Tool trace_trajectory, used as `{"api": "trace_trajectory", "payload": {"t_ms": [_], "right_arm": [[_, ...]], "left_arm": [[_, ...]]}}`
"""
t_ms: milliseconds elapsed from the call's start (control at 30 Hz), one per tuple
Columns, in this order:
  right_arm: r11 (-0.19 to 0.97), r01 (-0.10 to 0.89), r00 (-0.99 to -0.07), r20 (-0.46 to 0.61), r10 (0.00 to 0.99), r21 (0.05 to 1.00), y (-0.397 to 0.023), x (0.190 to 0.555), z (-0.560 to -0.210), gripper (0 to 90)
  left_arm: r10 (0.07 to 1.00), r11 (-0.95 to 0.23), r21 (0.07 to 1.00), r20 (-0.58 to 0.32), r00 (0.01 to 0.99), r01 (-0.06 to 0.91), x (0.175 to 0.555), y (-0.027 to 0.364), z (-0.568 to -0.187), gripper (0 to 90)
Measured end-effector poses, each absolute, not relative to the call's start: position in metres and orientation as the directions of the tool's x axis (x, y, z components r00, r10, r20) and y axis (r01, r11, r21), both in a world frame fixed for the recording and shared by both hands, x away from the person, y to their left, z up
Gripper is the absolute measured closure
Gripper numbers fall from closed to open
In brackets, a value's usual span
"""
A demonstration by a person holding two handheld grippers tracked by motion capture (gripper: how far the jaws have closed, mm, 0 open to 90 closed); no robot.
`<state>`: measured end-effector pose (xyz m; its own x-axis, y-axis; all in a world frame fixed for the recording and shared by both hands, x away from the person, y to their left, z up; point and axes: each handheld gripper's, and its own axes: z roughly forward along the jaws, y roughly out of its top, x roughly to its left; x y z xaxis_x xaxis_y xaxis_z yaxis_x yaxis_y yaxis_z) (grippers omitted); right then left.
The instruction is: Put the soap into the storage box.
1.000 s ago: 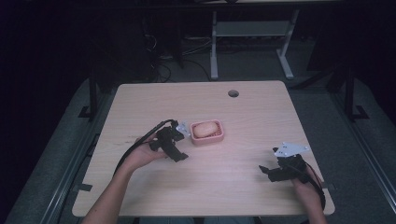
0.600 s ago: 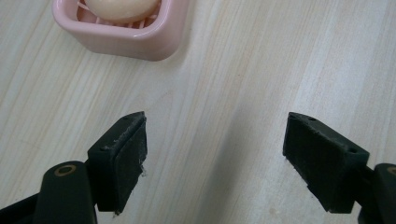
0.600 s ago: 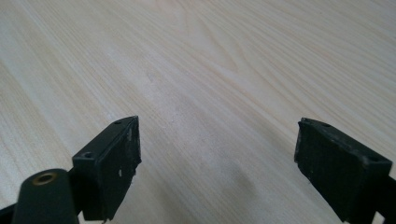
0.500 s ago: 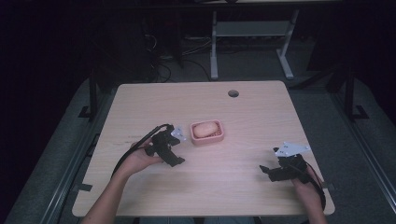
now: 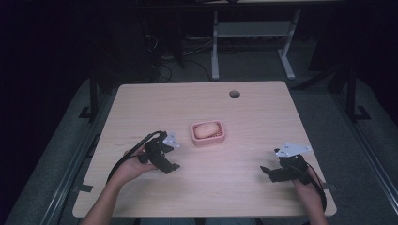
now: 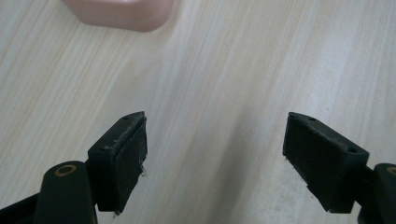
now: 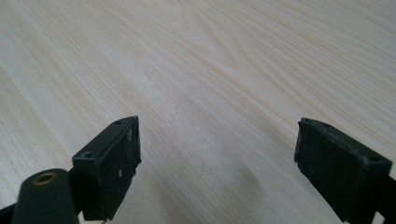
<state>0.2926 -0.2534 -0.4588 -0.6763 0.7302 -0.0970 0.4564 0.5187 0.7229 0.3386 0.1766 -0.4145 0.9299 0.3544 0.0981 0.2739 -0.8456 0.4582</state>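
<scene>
While both tools rest low over the wooden counter (image 5: 253, 112), neither grips anything. Left tool (image 5: 165, 157): jaws spread wide, with bare wood between them in the left gripper view; the pink soap dish (image 5: 208, 132) lies just ahead of it and slightly to one side, its corner (image 6: 122, 13) at the upper edge of that view. In the dish sits a peach-coloured soap bar (image 5: 206, 129). Right tool (image 5: 277, 172): jaws likewise parted, well apart from the dish, facing plain counter. Judged progress: the soap appears seated in its dish, nothing being held; whether further handling is left cannot be told.
</scene>
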Motion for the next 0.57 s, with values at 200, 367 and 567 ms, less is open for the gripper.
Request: {"api": "trace_trajectory", "payload": {"t_ms": [200,367,567], "right_arm": [[0.519,0.461,-0.676,-0.094,0.731,0.72,-0.251,0.292,-0.458,14.0],[0.529,0.463,-0.678,-0.1,0.728,0.711,-0.245,0.291,-0.456,13.9],[0.516,0.451,-0.671,-0.104,0.734,0.728,-0.234,0.292,-0.447,13.9]], "left_arm": [[0.368,-0.84,0.468,0.118,0.922,0.275,0.329,0.188,-0.418,21.6],[0.415,-0.799,0.527,0.135,0.9,0.289,0.315,0.203,-0.419,21.9],[0.468,-0.749,0.577,0.111,0.877,0.327,0.305,0.219,-0.422,20.7]]}}
